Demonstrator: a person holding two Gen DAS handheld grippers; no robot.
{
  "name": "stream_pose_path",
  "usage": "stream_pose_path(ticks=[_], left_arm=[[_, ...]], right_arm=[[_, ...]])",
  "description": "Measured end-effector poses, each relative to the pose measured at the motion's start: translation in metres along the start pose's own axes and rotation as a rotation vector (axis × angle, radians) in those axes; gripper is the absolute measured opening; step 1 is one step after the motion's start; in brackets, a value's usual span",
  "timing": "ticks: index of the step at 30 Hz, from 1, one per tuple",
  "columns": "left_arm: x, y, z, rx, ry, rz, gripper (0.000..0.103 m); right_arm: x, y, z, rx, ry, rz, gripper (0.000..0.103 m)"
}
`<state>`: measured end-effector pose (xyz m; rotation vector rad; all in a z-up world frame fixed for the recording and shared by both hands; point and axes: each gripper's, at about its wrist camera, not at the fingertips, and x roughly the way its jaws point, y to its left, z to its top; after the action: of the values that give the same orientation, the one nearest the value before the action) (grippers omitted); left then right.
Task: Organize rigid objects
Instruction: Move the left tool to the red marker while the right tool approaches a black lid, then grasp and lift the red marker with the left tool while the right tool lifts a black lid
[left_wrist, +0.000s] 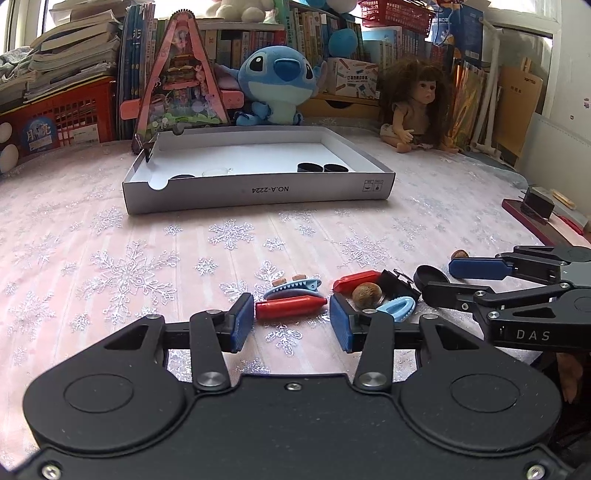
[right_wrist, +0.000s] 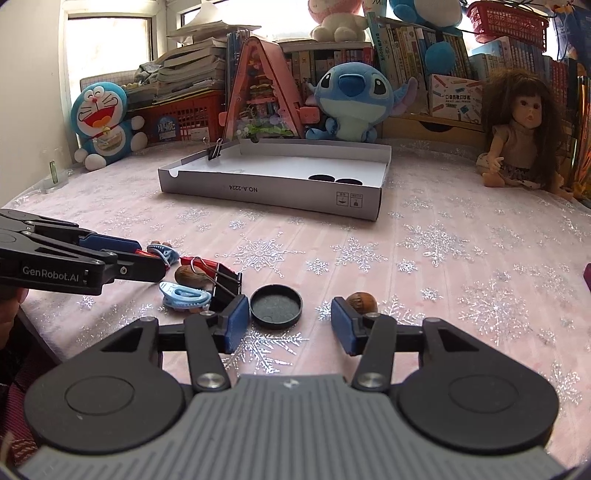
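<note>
My left gripper (left_wrist: 291, 321) lies low over the snowflake cloth, shut on a red tube (left_wrist: 291, 308) with a blue pad at each end. Just beyond are a shark-shaped blue clip (left_wrist: 291, 290), a second red tube (left_wrist: 356, 280), a walnut (left_wrist: 365, 293), a black binder clip (left_wrist: 397, 282) and a pale blue clip (left_wrist: 399, 306). My right gripper (right_wrist: 290, 325) is open around a round black lid (right_wrist: 276, 305), which is near the left pad and well clear of the right one. A brown nut (right_wrist: 362, 302) sits behind the right pad. The white box tray (right_wrist: 269, 192) holds two black lids (right_wrist: 334, 180).
A binder clip (right_wrist: 215, 150) is clamped on the tray's far left rim. A blue plush (right_wrist: 351, 103), a doll (right_wrist: 524, 133), a pink triangular toy house (right_wrist: 262, 96), another plush (right_wrist: 101, 122) and books line the back. The left gripper (right_wrist: 149, 256) reaches in from the left.
</note>
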<state>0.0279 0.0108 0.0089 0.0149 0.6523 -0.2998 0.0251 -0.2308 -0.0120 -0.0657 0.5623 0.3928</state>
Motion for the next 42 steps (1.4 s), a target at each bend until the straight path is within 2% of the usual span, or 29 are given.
stream_pose_path(ticks=[5, 8, 9, 20, 29, 42], left_arm=[[0.003, -0.004, -0.002, -0.011, -0.008, 0.007, 0.042], [0.004, -0.007, -0.002, -0.017, -0.018, 0.022, 0.042], [0.003, -0.009, -0.002, -0.01, -0.02, 0.024, 0.041], [-0.009, 0.001, 0.006, -0.03, -0.05, 0.059, 0.041], [-0.006, 0.017, 0.033, -0.038, -0.092, 0.099, 0.041], [0.01, 0.031, 0.069, -0.04, -0.134, 0.115, 0.041]], right_arm=[[0.0, 0.001, 0.0, 0.002, -0.006, -0.006, 0.064], [0.001, 0.005, -0.001, 0.011, -0.006, 0.009, 0.041], [0.001, 0.008, -0.001, 0.004, -0.007, 0.017, 0.037], [-0.002, 0.009, 0.009, -0.001, -0.037, 0.002, 0.037], [0.007, 0.003, 0.028, 0.023, -0.05, -0.023, 0.037], [0.022, -0.013, 0.061, 0.065, -0.079, -0.04, 0.037]])
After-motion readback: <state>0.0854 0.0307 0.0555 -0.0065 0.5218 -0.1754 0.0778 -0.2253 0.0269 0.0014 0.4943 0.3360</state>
